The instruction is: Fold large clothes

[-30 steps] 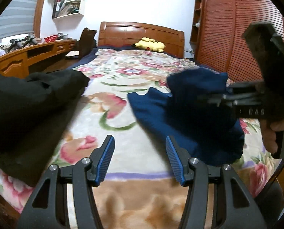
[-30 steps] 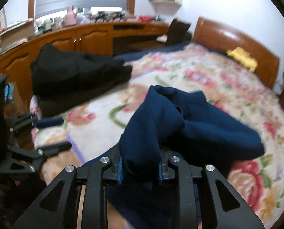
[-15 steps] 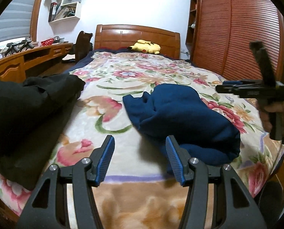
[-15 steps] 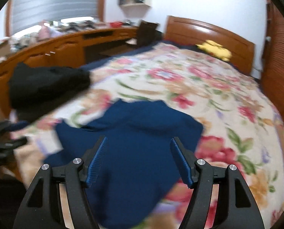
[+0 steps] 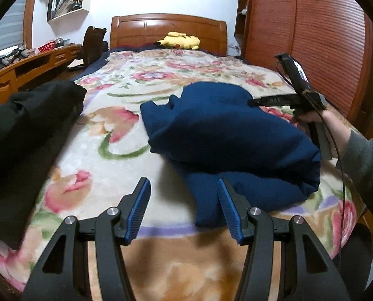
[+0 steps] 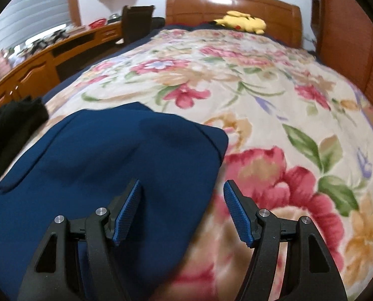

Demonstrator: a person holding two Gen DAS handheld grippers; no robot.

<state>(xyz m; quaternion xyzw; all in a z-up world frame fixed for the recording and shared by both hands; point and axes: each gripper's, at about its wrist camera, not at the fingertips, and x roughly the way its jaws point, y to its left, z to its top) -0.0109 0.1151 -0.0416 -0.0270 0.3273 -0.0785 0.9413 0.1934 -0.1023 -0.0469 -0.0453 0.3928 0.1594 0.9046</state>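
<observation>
Both my grippers are spread wide, nothing between the pads. My left gripper [image 5: 184, 208] hangs over the foot edge of the bed, just short of the near lobe of the navy garment [image 5: 226, 135]; its right blue pad [image 5: 227, 209] sits against that lobe in the left wrist view, contact unclear. My right gripper [image 6: 181, 210] hovers above the garment's right side: left pad [image 6: 127, 209] over navy cloth [image 6: 111, 165], right pad over bare blanket.

Navy garment lies in a loose bunched heap on the floral blanket [image 5: 106, 160], near the foot edge, toward the bed's right side. Not flat: rounded hump in the middle, one flap pointing toward the headboard [image 5: 169, 31], one thick fold hanging toward the foot edge. In the right wrist view its far edge looks like a fairly straight fold line, blurred.

A black garment [image 5: 23, 135] is piled at the left edge of the bed, apart from the navy one, blanket showing between them.

In the left wrist view my right hand [image 5: 321, 123] grips the other tool's handle over the right edge of the bed, its fingers reaching over the top of the navy heap.

Yellow plush toy [image 5: 180, 41] rests at the headboard. Wooden desk [image 5: 23, 70] runs along the bed's left side, louvered wardrobe [image 5: 319, 42] on the right.
</observation>
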